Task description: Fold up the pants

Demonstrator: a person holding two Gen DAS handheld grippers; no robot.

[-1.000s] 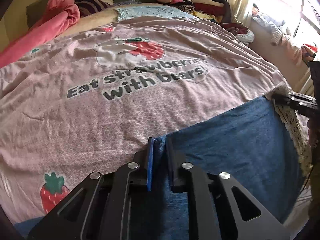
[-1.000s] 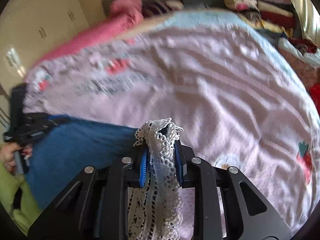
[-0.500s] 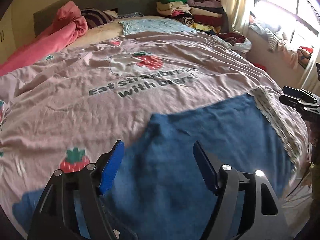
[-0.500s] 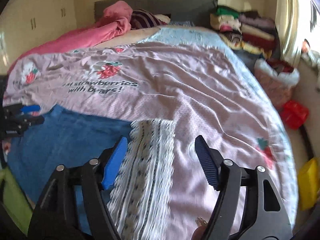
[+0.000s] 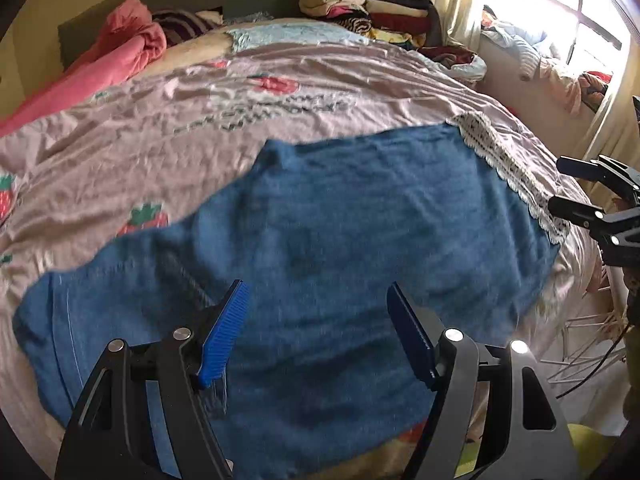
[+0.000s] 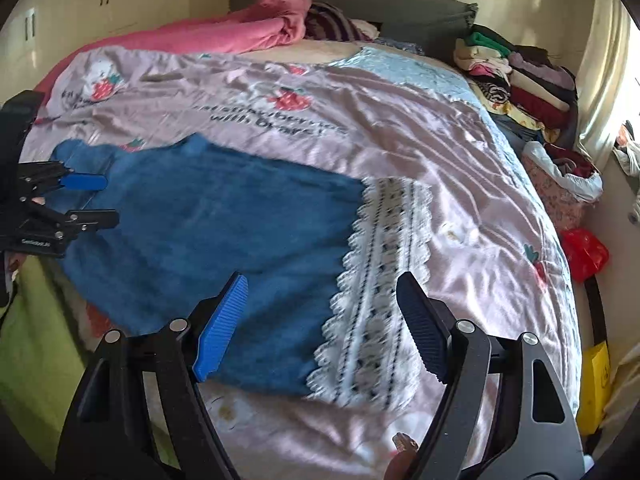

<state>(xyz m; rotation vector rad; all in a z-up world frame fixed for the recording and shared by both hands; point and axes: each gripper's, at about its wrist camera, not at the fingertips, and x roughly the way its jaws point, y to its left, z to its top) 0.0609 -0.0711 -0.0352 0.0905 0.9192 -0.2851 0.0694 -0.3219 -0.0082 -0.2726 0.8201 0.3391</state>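
Observation:
Blue denim pants [image 5: 340,248] with a white lace hem [image 5: 508,168] lie flat on the pink bedspread [image 5: 160,152] near the bed's front edge. In the right wrist view the pants [image 6: 216,224] lie left and the lace hem [image 6: 380,276] right of centre. My left gripper [image 5: 318,320] is open and empty, raised above the waist end of the pants. My right gripper [image 6: 322,308] is open and empty, above the hem end. Each gripper shows in the other's view: the right one [image 5: 576,188], the left one [image 6: 86,200].
A pink blanket [image 6: 224,32] and a striped pillow lie at the headboard. Stacked folded clothes [image 5: 368,4] sit at the far right corner. A red bag [image 6: 584,252] and a yellow item [image 6: 596,384] are beside the bed on the right. A green cloth [image 6: 36,352] hangs front left.
Both grippers were shut on the pants a second ago, left on the denim, right on the lace hem. Both have let go, opened and pulled back. The pants now lie spread flat.

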